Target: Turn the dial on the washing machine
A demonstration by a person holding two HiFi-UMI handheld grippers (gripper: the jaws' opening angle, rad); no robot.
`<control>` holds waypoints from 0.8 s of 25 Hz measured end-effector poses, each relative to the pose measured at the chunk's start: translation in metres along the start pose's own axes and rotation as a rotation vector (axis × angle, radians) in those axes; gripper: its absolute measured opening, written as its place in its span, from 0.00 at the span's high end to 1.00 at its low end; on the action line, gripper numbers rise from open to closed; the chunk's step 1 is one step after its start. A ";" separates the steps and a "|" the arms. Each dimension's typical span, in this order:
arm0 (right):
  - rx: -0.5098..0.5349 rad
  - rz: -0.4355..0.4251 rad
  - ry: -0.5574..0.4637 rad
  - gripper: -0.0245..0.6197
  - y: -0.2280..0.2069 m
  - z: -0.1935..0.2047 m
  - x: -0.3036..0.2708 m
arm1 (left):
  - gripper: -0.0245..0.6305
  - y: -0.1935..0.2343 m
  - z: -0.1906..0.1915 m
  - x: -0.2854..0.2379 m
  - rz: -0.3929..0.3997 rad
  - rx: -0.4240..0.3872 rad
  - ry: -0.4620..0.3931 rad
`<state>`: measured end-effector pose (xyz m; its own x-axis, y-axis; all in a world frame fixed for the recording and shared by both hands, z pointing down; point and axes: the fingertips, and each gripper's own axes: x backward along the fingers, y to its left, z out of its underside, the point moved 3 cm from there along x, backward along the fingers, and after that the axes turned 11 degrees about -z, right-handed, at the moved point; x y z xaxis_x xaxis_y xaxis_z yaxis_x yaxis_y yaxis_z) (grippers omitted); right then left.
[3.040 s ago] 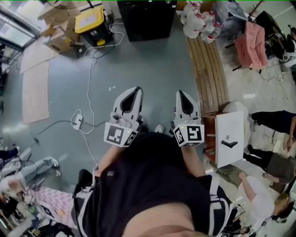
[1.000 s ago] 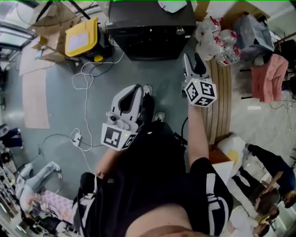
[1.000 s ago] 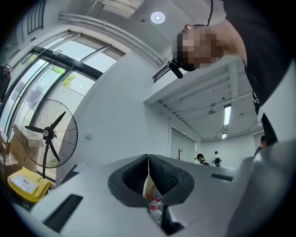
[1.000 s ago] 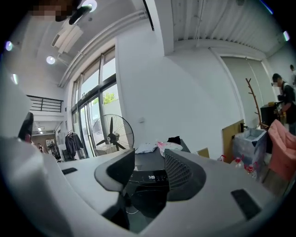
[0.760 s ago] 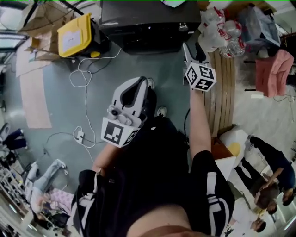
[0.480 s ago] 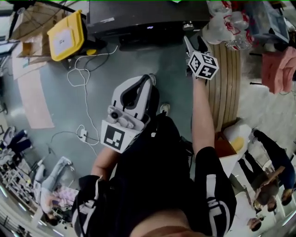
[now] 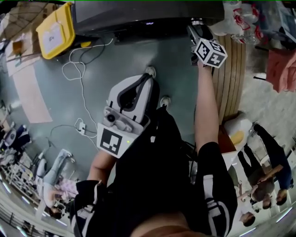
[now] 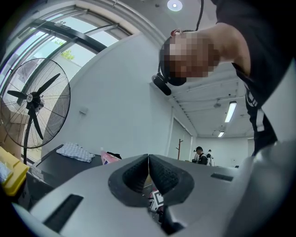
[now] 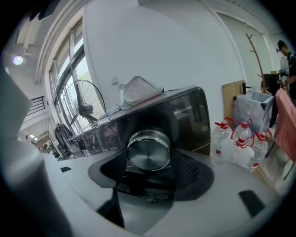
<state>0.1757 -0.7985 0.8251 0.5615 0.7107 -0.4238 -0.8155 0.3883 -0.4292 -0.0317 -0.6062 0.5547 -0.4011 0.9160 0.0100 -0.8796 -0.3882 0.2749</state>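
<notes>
The black washing machine fills the top of the head view. Its round silver dial stands out from the dark control panel. My right gripper reaches up to the machine's right end. In the right gripper view, that gripper has its jaws spread wide to either side of the dial, after just opening further; the pads do not press on it. My left gripper hangs over the floor in front of the person, pointing at the machine. Its jaws meet with nothing between them.
A yellow-lidded box stands left of the machine. A white cable and a power strip lie on the floor. A wooden bench and water bottles are on the right. A crumpled cloth lies on the machine. People stand at the right.
The machine has slid to the top edge of the head view. My right gripper has reached forward to the machine's right end by the dial. The left gripper looms larger, still shut.
</notes>
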 end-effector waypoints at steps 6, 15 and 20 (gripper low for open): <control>0.141 0.075 0.027 0.49 0.001 0.001 -0.001 | 0.93 0.006 0.009 -0.001 -0.024 0.013 0.006; 0.426 0.198 0.086 0.48 0.010 0.006 -0.005 | 0.93 0.013 0.017 0.011 -0.051 0.025 0.012; 0.347 0.175 0.077 0.45 0.025 0.016 0.014 | 0.93 0.009 0.008 0.032 -0.059 0.016 -0.017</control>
<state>0.1611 -0.7691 0.8215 0.4079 0.7428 -0.5310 -0.8914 0.4498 -0.0554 -0.0506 -0.5795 0.5657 -0.3441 0.9389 0.0097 -0.8973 -0.3319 0.2909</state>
